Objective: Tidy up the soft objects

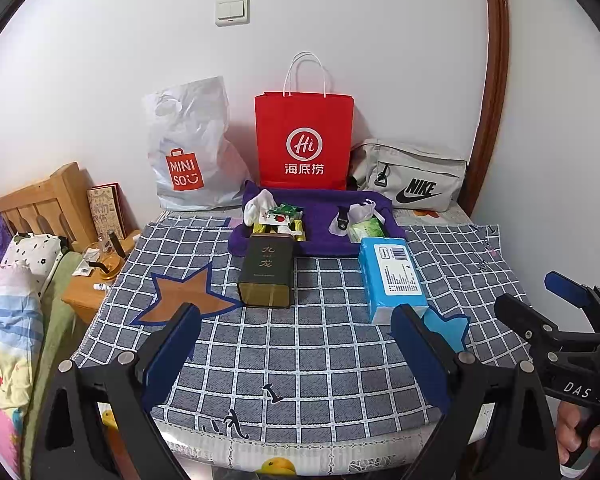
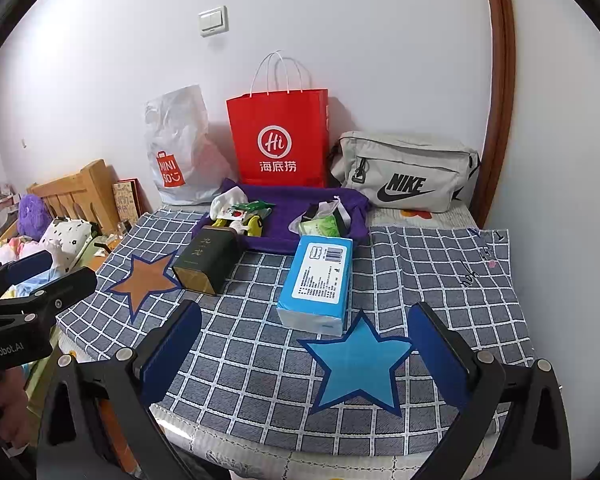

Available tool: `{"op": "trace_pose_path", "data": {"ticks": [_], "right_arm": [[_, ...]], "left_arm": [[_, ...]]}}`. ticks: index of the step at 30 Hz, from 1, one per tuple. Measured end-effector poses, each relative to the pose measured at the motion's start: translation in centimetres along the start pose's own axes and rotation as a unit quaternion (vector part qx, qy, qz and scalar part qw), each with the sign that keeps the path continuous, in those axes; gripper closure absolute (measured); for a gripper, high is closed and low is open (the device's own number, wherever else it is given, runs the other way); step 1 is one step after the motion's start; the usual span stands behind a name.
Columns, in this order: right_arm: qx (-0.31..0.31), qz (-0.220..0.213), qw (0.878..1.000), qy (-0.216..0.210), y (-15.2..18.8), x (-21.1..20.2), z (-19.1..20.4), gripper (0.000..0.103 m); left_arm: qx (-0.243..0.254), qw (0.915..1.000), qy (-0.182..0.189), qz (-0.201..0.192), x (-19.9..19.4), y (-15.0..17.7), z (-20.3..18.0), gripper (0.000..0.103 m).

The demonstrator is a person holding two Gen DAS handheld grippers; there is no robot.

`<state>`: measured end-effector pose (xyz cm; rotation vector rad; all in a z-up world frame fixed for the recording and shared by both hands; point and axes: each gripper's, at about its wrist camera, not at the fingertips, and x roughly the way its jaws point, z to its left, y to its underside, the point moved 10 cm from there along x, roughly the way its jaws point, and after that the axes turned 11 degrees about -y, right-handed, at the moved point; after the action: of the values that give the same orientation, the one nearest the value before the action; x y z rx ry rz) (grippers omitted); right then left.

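A blue tissue pack (image 1: 392, 276) (image 2: 318, 278) lies on the checked cloth, beside a dark green tin (image 1: 266, 270) (image 2: 208, 260). Behind them a purple cloth tray (image 1: 320, 226) (image 2: 284, 216) holds a white sock (image 1: 258, 204) (image 2: 226, 198), snack packets (image 1: 282, 218) and a green wipes pack (image 1: 366, 228) (image 2: 320, 224). My left gripper (image 1: 296, 344) is open and empty above the front of the cloth. My right gripper (image 2: 306, 340) is open and empty over a blue star patch (image 2: 360, 364). An orange star patch (image 1: 184, 294) (image 2: 144, 276) lies left.
A white MINISO bag (image 1: 190, 148), a red paper bag (image 1: 304, 140) and a grey Nike pouch (image 1: 412, 176) stand against the wall. A wooden bedside table (image 1: 88, 276) and bedding (image 1: 12, 312) are on the left. A wooden door frame (image 1: 492, 80) runs up the right.
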<state>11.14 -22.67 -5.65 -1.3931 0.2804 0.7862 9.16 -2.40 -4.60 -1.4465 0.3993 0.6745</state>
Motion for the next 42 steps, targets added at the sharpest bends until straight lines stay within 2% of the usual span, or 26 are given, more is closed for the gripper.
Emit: {"op": "trace_pose_path", "data": {"ticks": [42], "right_arm": [[-0.002, -0.001, 1.0, 0.002, -0.01, -0.32, -0.1, 0.001]], "left_arm": [[0.003, 1.0, 0.0, 0.0, -0.03, -0.38, 0.33, 0.007]]}}
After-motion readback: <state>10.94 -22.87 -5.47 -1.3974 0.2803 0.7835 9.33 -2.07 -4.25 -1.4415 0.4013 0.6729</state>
